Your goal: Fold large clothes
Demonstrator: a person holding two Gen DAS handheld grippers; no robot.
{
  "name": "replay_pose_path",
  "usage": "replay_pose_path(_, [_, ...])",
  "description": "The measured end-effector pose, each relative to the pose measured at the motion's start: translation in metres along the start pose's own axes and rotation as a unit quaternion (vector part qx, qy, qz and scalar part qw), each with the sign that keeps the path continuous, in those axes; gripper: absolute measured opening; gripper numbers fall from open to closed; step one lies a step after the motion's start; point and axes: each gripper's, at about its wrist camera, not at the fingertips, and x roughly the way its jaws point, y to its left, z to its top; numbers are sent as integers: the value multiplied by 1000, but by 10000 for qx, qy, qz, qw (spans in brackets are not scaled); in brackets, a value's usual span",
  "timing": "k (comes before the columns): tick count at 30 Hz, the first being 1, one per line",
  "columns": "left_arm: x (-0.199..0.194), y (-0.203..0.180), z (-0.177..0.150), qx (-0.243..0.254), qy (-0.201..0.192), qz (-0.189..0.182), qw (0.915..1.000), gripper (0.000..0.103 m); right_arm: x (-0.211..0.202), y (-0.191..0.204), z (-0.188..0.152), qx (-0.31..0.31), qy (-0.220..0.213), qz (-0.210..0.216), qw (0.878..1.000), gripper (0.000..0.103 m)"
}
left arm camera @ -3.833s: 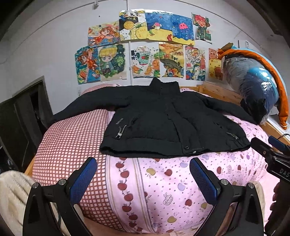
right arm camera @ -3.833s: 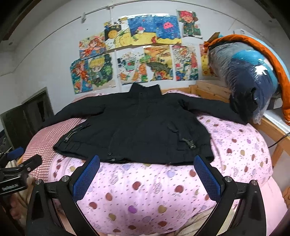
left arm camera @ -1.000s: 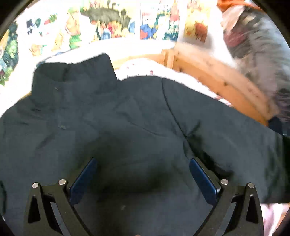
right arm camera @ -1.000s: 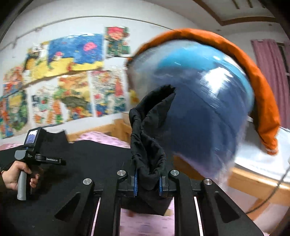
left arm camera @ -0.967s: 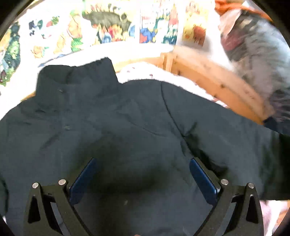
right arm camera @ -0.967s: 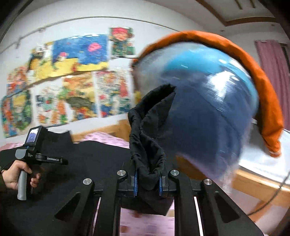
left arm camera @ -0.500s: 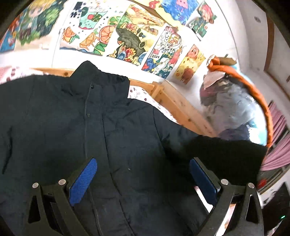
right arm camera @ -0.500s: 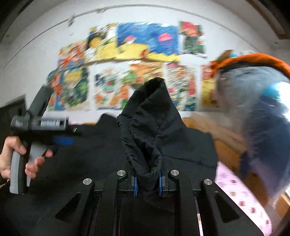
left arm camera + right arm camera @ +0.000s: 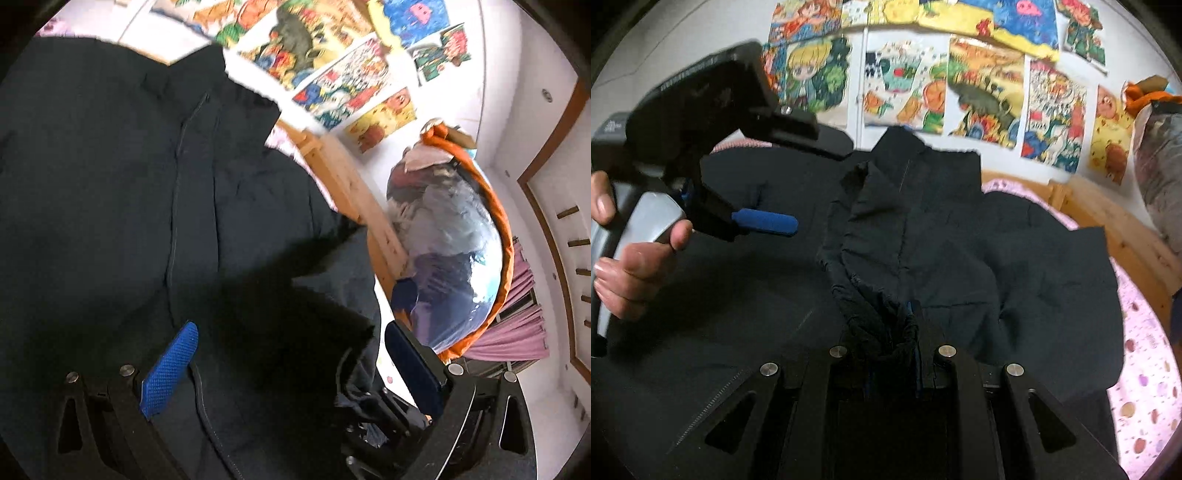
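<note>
A black jacket lies spread front-up on the bed, collar toward the wall. My right gripper is shut on the cuff of one sleeve. The sleeve is lifted and drawn in over the jacket's chest. In the left wrist view the jacket fills the left side, and the raised sleeve hangs dark between my fingers. My left gripper is open above it, its blue pads wide apart and gripping nothing. A hand holds that left gripper at the upper left.
A wooden bed rail runs along the far side. A big clear plastic bag of bedding with orange trim stands beyond it, next to pink curtains. Drawings cover the wall. Pink spotted sheet shows on the right.
My right gripper has carried the sleeve cuff from beside the plastic bag to over the jacket's chest. The left gripper has rolled and shifted across the jacket, still open.
</note>
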Motion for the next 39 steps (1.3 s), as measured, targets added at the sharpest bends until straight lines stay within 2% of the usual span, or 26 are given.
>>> replay_pose_path(2, [7, 2, 0, -51, 113, 10, 9999, 92, -1, 2, -6, -5, 54, 7, 10000, 15])
replay_pose_path(7, [28, -2, -3, -72, 377, -30, 9993, 83, -3, 14, -8, -103, 103, -51, 9999, 15])
replay_pose_path(9, [36, -5, -4, -33, 459, -7, 9989, 71, 0, 14, -4, -136, 127, -66, 9998, 15])
replay_pose_path(11, [43, -6, -4, -50, 556, 59, 9984, 49, -3, 15, -8, -165, 111, -106, 9997, 15])
replay_pose_path(12, [46, -5, -4, -61, 588, 129, 9982, 43, -1, 16, -6, -187, 104, -126, 9997, 15])
replay_pose_path(14, [50, -4, -3, -80, 606, 199, 9979, 17, -2, 18, -4, -234, 94, -179, 9995, 15])
replay_pose_path(16, [52, -4, -2, -40, 616, 214, 9979, 12, -6, 21, -4, -300, 49, -236, 9993, 16])
replay_pose_path(19, [48, -9, 1, 74, 495, 178, 9986, 9, -11, 21, 2, -346, -57, -161, 9993, 22])
replay_pose_path(21, [38, -20, 7, 322, 230, 261, 9989, 9, -18, 18, 7, -323, -142, -12, 9994, 35])
replay_pose_path(23, [23, -30, 16, 497, -32, 267, 9984, 8, -28, 14, 10, -282, -268, 73, 9992, 45])
replay_pose_path(28, [-22, -56, 35, 977, -750, 302, 9919, 8, -47, -1, 19, -151, -542, 134, 9983, 47])
replay_pose_path(29, [-33, -59, 37, 1047, -906, 347, 9898, 8, -49, -4, 21, -144, -592, 83, 9981, 51])
replay_pose_path(31, [-55, -59, 44, 1132, -1227, 551, 9844, 8, -56, -15, 29, -101, -735, -56, 9972, 57])
replay_pose_path(35, [-87, -51, 51, 1272, -1767, 1232, 9682, 8, -53, -45, 50, 60, -838, -273, 9961, 57])
replay_pose_path(39, [-105, -30, 56, 1158, -1970, 1767, 9574, 8, -30, -67, 72, 79, -809, -502, 9954, 57])
